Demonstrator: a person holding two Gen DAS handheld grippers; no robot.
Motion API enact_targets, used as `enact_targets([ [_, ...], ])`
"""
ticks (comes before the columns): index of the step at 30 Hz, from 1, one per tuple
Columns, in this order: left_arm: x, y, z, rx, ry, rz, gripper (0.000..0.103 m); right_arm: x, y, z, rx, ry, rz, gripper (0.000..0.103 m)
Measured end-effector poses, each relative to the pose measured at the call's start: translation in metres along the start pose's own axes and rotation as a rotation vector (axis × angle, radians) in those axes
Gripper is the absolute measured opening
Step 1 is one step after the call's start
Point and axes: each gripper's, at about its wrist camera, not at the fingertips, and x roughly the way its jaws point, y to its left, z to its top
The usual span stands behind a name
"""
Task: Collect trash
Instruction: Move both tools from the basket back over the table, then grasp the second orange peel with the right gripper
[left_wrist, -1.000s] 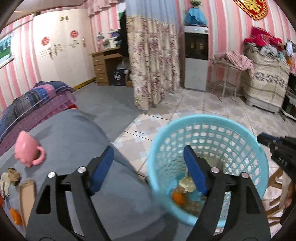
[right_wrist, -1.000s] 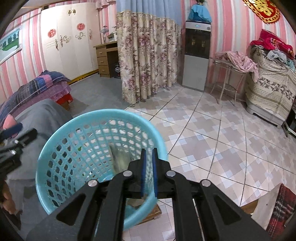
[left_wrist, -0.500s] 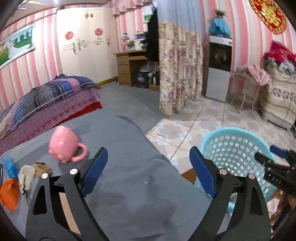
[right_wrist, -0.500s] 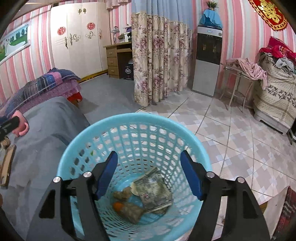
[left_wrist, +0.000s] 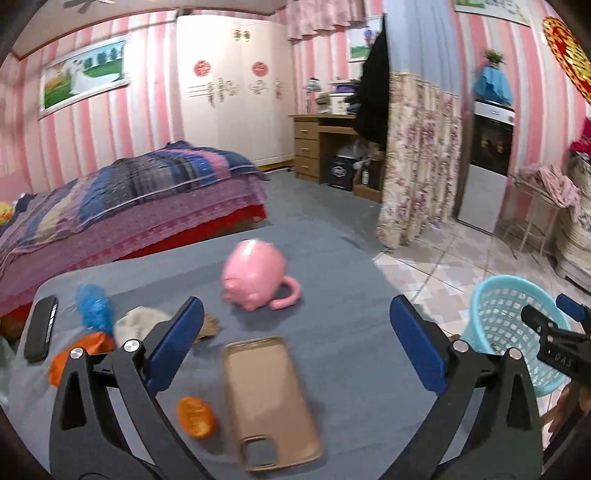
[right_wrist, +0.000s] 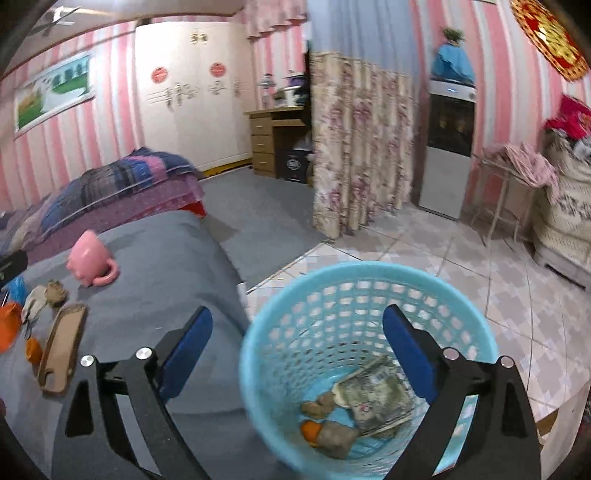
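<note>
The turquoise basket (right_wrist: 365, 354) on the floor off the table's right edge already holds crumpled paper (right_wrist: 376, 393) and scraps. Orange wrappers (left_wrist: 195, 415), a blue wrapper (left_wrist: 92, 308) and wads remain near the grey table (left_wrist: 332, 295)'s left edge. Left gripper (left_wrist: 295, 347) and right gripper (right_wrist: 295, 349) both gape wide, empty.

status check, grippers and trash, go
Left gripper open, empty, over table scraps. Right gripper open, empty, above blue basket. Orange scrap nearest left gripper; phone case and pink mug close by.
</note>
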Motion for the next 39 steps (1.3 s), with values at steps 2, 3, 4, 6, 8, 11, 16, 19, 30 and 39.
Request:
enact_targets([
  [2,-0.003,0.015,-0.004,-0.019,0.001,0.021,0.097,-0.002,0.018,-0.001,-0.036,0.003,0.035,0.092],
  [3,-0.005,0.023,-0.006,-0.028,0.004,0.035,0.097,-0.003,0.027,-0.002,-0.056,0.002,0.044,0.092],
  [4,-0.006,0.031,-0.009,-0.034,0.006,0.048,0.097,-0.003,0.03,-0.002,-0.063,0.002,0.048,0.092],
  [6,-0.009,0.044,-0.014,-0.049,0.01,0.07,0.097,-0.003,0.044,-0.002,-0.07,0.003,0.073,0.092],
  [8,-0.012,0.057,-0.02,-0.062,0.016,0.086,0.097,-0.003,0.053,-0.002,-0.076,0.004,0.085,0.092],
  [11,-0.018,0.076,-0.032,-0.067,0.021,0.119,0.097,-0.004,0.066,-0.003,-0.088,-0.001,0.1,0.092],
  [16,-0.021,0.111,-0.049,-0.072,0.04,0.169,0.097,-0.004,0.085,-0.001,-0.085,0.0,0.117,0.092],
  [19,-0.023,0.132,-0.055,-0.097,0.047,0.183,0.097,-0.006,0.097,0.002,-0.091,0.001,0.13,0.092],
  [30,-0.036,0.183,-0.07,-0.145,0.042,0.238,0.097,-0.015,0.14,-0.002,-0.151,-0.032,0.15,0.098],
  [39,-0.039,0.226,-0.1,-0.167,0.081,0.291,0.097,0.003,0.176,-0.017,-0.225,0.015,0.173,0.098],
])
